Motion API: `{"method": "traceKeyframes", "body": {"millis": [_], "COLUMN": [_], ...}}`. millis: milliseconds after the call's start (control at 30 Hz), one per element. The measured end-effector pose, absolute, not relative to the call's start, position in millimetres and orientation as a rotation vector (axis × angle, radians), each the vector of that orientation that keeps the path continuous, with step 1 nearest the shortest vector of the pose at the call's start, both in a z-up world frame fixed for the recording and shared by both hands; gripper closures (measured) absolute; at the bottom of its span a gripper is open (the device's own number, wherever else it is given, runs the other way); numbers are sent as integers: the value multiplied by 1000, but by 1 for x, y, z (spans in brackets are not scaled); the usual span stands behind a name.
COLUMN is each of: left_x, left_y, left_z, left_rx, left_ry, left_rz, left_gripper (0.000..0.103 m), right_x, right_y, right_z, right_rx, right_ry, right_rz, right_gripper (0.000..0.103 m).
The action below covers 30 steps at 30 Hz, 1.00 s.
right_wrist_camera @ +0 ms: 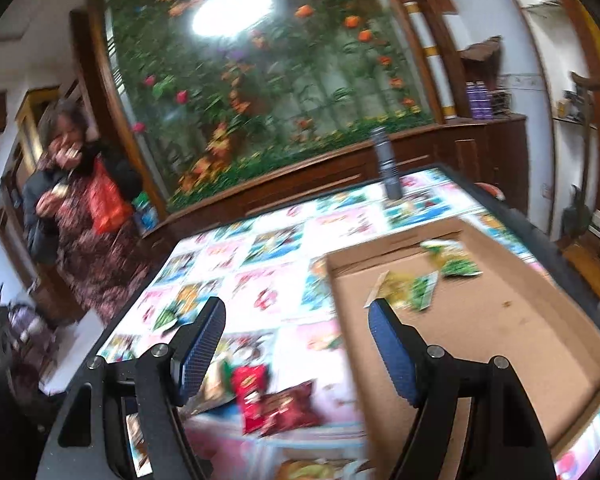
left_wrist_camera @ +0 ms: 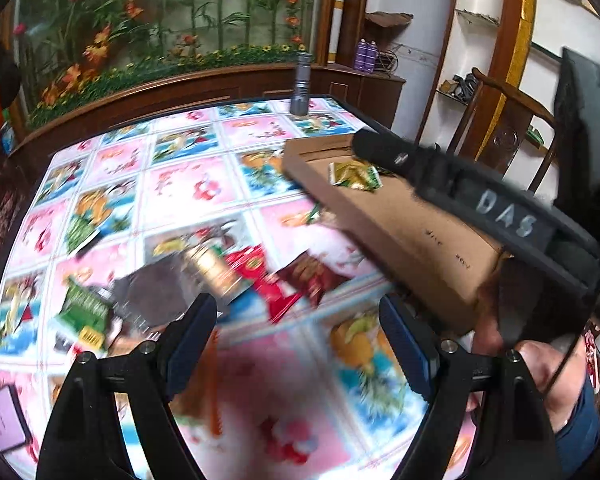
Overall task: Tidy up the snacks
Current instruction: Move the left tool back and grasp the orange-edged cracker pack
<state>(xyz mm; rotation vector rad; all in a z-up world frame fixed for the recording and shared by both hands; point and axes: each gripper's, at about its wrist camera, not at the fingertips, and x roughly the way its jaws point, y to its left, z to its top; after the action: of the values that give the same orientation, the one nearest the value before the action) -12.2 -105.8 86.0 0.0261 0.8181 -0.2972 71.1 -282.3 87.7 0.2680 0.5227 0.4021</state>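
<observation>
Both claws, the left claw and the right claw, are spread wide and hold nothing. Snack bags lie loose mid-table; two green bags sit in the box. I think grabbing one loose bag comes next.

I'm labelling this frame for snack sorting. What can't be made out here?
- Left wrist view: snack packets on the table, print smeared by motion blur.
- Left wrist view: cardboard box interior, partly hidden by the right tool.
- Right wrist view: green packets in the box, print blurred.
</observation>
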Motion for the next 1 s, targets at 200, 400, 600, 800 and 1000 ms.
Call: {"method": "traceKeyframes", "body": {"millis": [200, 400, 600, 800, 1000], "left_x": [-36, -69, -87, -88, -86], "left_y": [-58, 2, 53, 76, 88], "left_z": [79, 54, 33, 29, 29], "left_rx": [-39, -79, -161, -206, -236], "left_ry": [824, 864, 912, 911, 920], "left_rz": [-255, -158, -76, -44, -42], "left_gripper": [21, 20, 20, 20, 20], "right_x": [61, 55, 62, 61, -15], "right_y": [-237, -205, -176, -154, -121], "right_z": [72, 61, 37, 23, 24], "right_rx": [171, 122, 151, 134, -82], "right_ry": [587, 672, 826, 912, 965], "right_rz": [516, 690, 812, 861, 1197], "right_gripper": [25, 43, 60, 65, 64]}}
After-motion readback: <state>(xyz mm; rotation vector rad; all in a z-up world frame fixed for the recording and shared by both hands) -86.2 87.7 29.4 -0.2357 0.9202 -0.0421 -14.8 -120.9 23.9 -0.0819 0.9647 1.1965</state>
